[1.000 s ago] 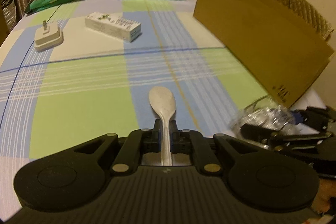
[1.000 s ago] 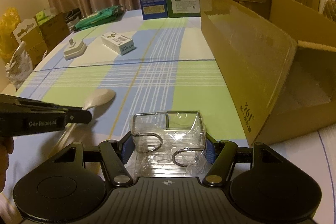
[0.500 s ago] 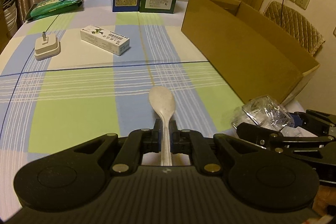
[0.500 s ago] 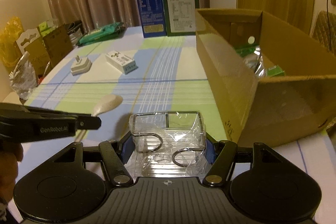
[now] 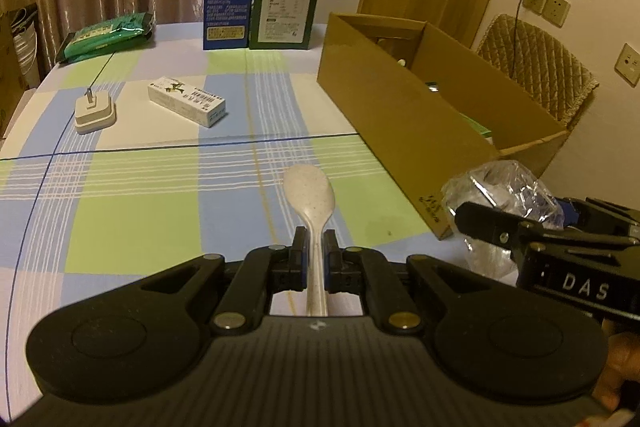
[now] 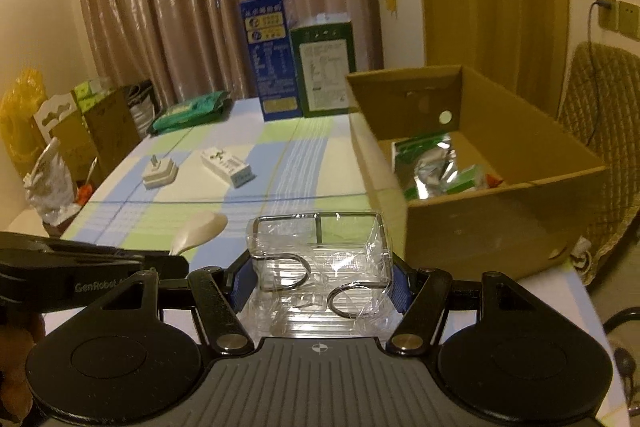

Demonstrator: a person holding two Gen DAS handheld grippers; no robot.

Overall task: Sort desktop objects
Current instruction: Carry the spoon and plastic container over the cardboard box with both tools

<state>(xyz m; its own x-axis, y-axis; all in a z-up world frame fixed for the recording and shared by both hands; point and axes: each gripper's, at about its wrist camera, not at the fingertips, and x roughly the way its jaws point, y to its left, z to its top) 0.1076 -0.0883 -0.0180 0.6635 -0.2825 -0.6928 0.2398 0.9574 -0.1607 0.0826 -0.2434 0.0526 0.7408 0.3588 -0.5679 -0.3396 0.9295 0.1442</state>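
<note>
- Left wrist view is showing the left claw [image 5: 315, 247] clenching the handle of a pale spoon [image 5: 310, 193], bowl pointing forward, probably so it drops cleanly.
- Right wrist view is showing the right claw [image 6: 319, 277] gripping a wire rack wrapped in clear plastic [image 6: 318, 247] by its sides, keeping it level.
- Both are hovering above the checked surface [image 5: 140, 195], just beside the near corner of the cardboard box [image 6: 480, 227], likely their destination.
- White charger [image 5: 94, 111] and small carton [image 5: 186, 101] are lying well left of that box, unsorted.
</note>
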